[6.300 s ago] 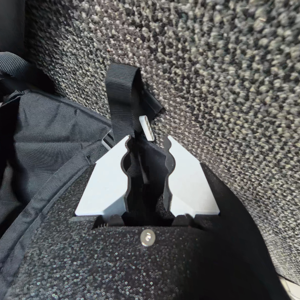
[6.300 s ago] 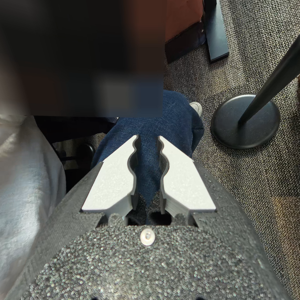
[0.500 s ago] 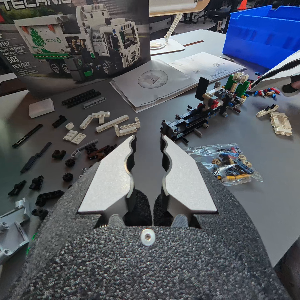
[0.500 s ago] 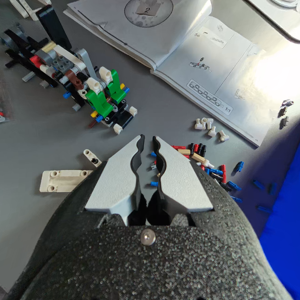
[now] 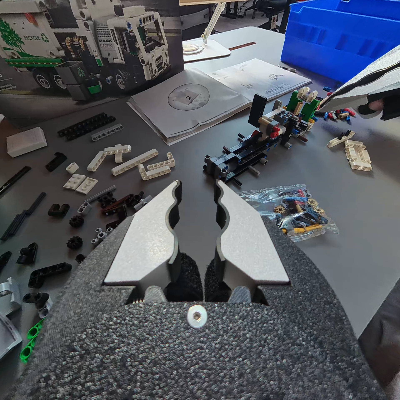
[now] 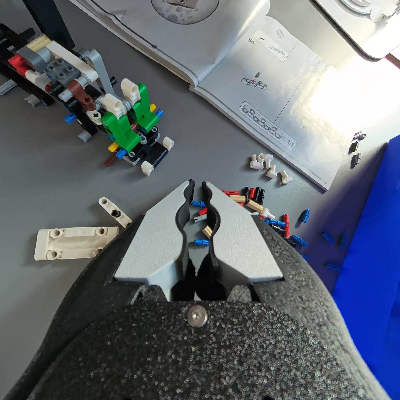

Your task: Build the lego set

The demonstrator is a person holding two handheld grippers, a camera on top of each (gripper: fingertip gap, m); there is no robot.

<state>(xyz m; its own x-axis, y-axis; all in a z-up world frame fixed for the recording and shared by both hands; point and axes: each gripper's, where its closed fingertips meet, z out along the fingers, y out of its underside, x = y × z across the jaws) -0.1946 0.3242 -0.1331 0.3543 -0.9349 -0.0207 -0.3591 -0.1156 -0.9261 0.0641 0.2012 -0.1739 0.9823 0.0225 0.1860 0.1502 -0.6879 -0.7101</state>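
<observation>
Over the grey table (image 5: 324, 249), the left tongs (image 5: 198, 184) hang wide and bare, between scattered white beams (image 5: 134, 162) and a clear parts bag (image 5: 298, 212). Right tongs (image 6: 198, 181) (narrowly parted, gripping nothing) hover above loose coloured pins (image 6: 249, 201), near the half-built model (image 6: 121, 121).

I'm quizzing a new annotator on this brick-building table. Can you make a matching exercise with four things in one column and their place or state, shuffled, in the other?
Things
1. left claw
2. right claw
3. clear bag of parts
4. blue bin

Places or states
A. far right of the table, behind the open booklet
B. wide open over bare table top
C. fingertips almost together, over scattered small pins
D. lying flat, just right of the left claw

Pairs: 1-B, 2-C, 3-D, 4-A
</observation>
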